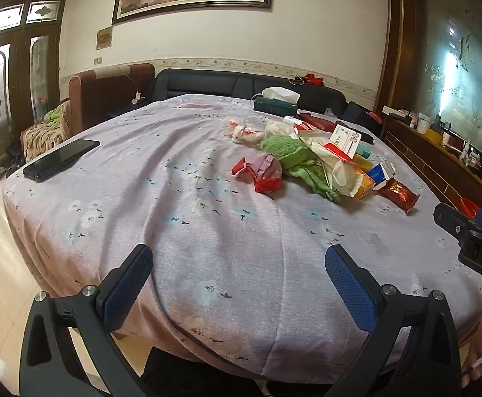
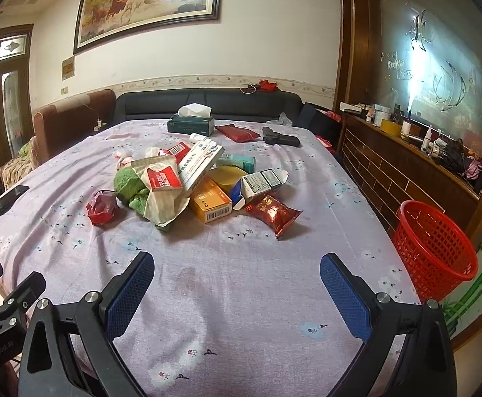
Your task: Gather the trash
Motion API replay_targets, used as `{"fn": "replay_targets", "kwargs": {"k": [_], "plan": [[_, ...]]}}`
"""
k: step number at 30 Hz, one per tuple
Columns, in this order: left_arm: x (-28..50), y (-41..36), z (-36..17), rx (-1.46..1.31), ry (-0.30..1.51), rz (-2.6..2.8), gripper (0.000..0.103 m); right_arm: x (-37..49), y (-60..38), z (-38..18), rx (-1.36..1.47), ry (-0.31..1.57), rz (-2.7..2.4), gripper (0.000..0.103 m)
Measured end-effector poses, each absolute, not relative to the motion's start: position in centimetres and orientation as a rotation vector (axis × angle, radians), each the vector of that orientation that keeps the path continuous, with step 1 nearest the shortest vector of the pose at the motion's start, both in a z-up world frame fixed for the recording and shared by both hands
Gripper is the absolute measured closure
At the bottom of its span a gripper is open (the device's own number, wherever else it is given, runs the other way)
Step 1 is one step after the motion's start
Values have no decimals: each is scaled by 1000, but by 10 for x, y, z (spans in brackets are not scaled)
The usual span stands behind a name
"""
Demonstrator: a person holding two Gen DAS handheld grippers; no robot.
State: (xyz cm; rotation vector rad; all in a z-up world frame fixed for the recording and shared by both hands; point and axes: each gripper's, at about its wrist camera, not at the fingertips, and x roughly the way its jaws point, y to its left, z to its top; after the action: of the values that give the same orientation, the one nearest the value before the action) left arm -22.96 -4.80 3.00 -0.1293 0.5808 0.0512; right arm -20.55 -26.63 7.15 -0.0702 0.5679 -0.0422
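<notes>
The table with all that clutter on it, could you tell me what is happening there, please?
A person holds two grippers over the cloth-covered table, collecting trash. The left hand-held gripper and right hand-held gripper are both open and empty, short of the pile. Boxes, a red packet, a green cloth and a red wad lie heaped mid-table. The red basket stands off the table's right edge; no trash shows in it.

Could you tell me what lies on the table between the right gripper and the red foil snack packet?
Nothing: in the right wrist view, only bare floral tablecloth separates the open right gripper from the red foil snack packet.
</notes>
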Motion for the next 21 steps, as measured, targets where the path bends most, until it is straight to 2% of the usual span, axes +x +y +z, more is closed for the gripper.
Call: {"fn": "replay_targets", "kwargs": {"k": [21], "plan": [[-222,-38,28,-154,596,63,0,-202,-265,66,-78,597,-34,1]]}}
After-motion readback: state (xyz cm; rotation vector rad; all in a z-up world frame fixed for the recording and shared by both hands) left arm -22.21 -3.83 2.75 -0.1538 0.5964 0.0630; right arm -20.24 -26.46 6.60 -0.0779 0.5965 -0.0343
